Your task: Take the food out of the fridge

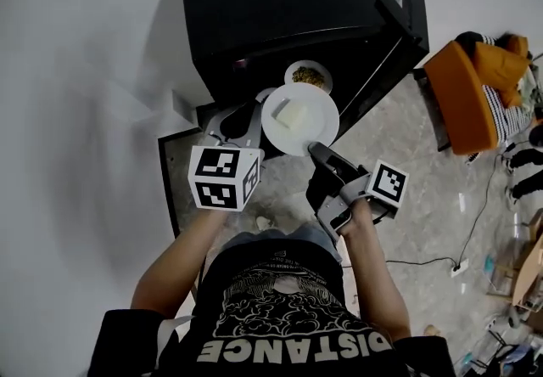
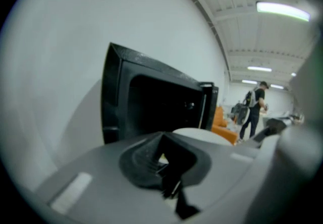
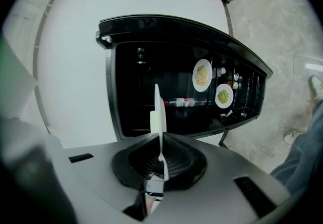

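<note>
I'm holding the white plate point(image 1: 310, 125) roughly level just in front of the open fridge point(image 1: 280, 2). The left gripper point(image 1: 254, 119) is clamping its left rim and the right gripper point(image 1: 316, 149) is pinching its near rim. A pale rectangular block of food point(image 1: 291, 116) is lying flat near the plate's middle. The fridge is black and sitting low on the floor, with its door point(image 1: 399, 27) standing open on the right. Inside it, a small plate of yellowish food point(image 3: 202, 75) and a small plate of green food point(image 3: 223, 95) are resting side by side.
</note>
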A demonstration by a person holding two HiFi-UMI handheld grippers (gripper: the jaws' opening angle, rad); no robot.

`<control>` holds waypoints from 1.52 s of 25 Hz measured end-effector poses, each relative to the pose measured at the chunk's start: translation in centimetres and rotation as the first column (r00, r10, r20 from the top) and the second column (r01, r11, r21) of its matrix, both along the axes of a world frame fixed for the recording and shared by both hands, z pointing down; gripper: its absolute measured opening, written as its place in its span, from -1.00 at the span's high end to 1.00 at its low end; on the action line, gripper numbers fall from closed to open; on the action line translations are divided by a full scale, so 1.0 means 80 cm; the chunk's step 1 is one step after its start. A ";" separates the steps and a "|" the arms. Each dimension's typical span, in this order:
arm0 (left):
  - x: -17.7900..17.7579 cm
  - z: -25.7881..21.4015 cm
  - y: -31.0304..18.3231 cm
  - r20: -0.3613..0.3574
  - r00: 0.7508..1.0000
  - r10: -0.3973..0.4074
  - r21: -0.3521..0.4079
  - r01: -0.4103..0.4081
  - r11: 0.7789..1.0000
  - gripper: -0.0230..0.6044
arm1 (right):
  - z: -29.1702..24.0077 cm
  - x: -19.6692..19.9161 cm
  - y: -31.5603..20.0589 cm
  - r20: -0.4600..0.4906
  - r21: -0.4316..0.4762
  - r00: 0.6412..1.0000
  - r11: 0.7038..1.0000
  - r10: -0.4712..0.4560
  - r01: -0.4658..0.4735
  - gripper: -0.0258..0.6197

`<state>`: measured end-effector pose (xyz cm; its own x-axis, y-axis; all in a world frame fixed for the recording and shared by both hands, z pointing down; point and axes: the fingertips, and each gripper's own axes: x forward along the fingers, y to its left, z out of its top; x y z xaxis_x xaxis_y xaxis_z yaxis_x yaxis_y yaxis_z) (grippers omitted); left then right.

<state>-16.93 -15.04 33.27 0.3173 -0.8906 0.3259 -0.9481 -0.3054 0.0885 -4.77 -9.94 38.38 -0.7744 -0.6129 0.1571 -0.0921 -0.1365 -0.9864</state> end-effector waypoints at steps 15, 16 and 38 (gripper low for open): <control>-0.033 0.067 -0.017 -0.075 0.997 -0.026 -0.022 0.024 0.999 0.92 | -0.092 -0.037 0.007 0.003 0.113 0.991 0.984 -0.136 0.135 0.88; -0.030 0.067 -0.011 -0.078 0.997 -0.027 -0.023 0.025 0.999 0.92 | -0.098 -0.037 0.009 0.005 0.118 0.989 0.982 -0.147 0.145 0.89; -0.036 -0.006 0.005 -0.103 0.995 -0.013 -0.014 0.012 1.000 0.92 | -0.186 -0.132 -0.154 0.047 0.077 0.996 0.994 -0.077 0.073 0.88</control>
<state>-19.82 -14.67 32.82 0.3384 -0.8905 0.3040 -0.9375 -0.2915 0.1900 -15.35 -22.29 23.52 -0.8244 -0.5613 0.0731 -0.0499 -0.0566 -0.9971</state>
